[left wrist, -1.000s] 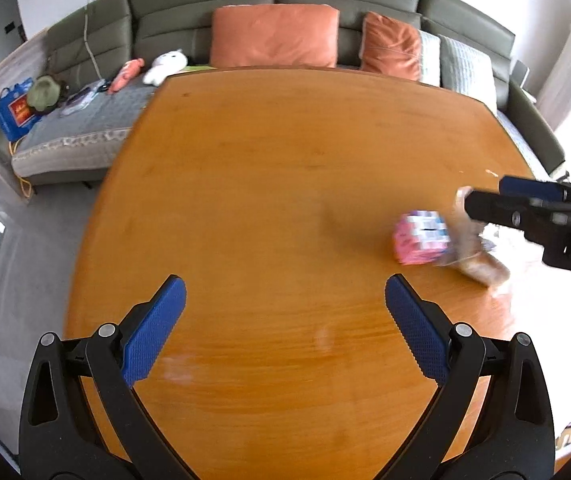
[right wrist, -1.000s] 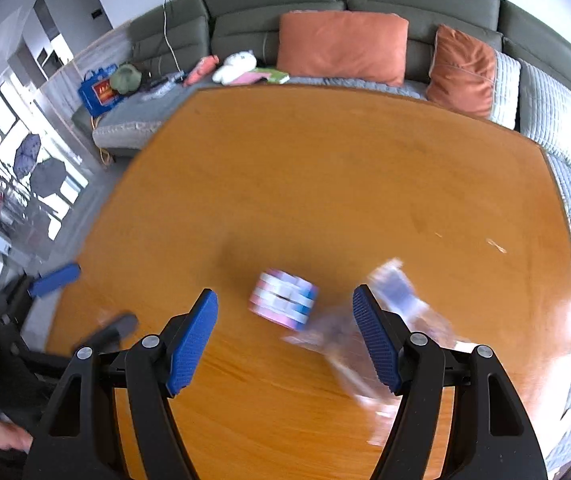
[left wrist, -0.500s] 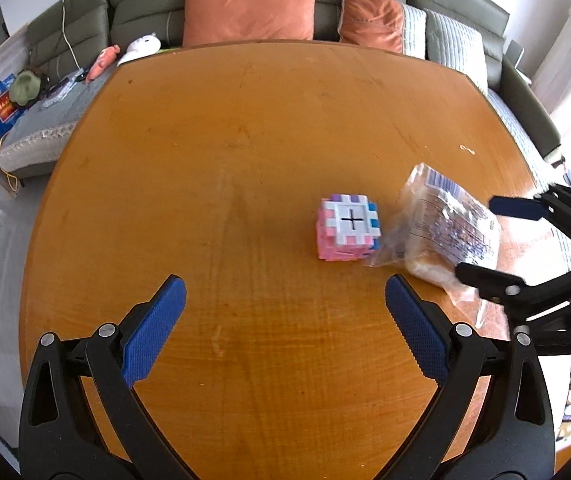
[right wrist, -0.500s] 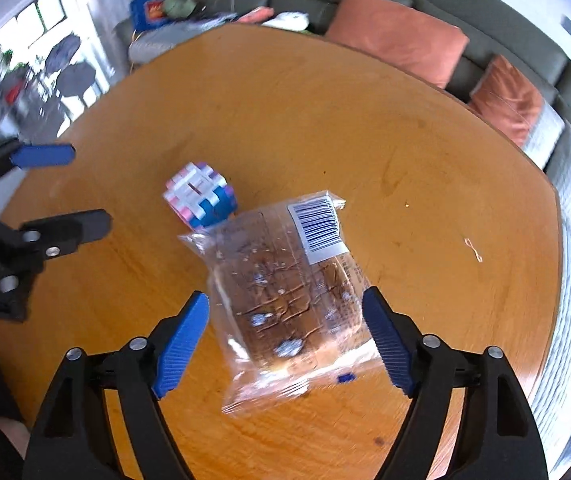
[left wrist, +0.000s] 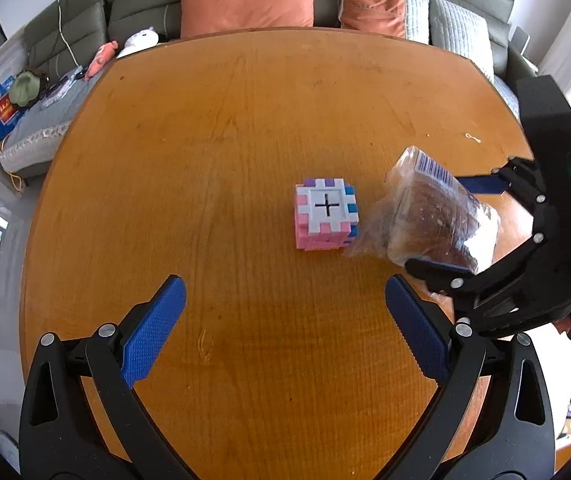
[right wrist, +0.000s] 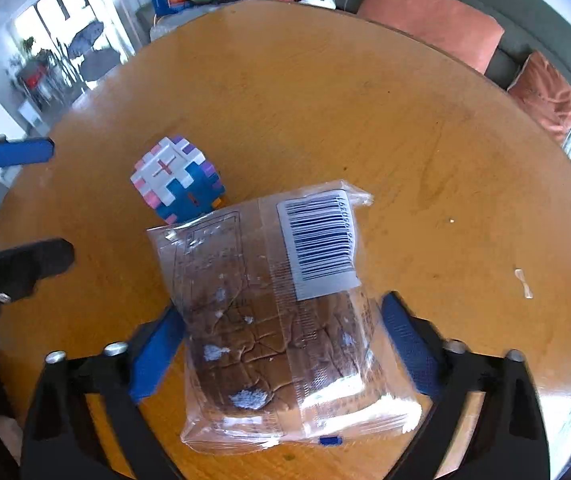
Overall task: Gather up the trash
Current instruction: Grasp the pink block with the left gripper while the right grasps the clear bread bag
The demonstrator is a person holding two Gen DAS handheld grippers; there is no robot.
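Observation:
A clear plastic bread bag with a barcode label and brown bread inside lies on the round wooden table. My right gripper is open, with one blue finger on each side of the bag, not closed on it. In the left wrist view the bag sits right of centre with the right gripper around it. My left gripper is open and empty, hovering over the table's near side.
A pink, white and blue puzzle cube stands just left of the bag, touching its plastic edge; it also shows in the right wrist view. A twist tie lies at the table's right. A grey sofa with orange cushions stands behind.
My right gripper has moved forward and down, so its open fingers now straddle the bread bag. My left gripper has stayed open and drawn slightly closer to the cube.

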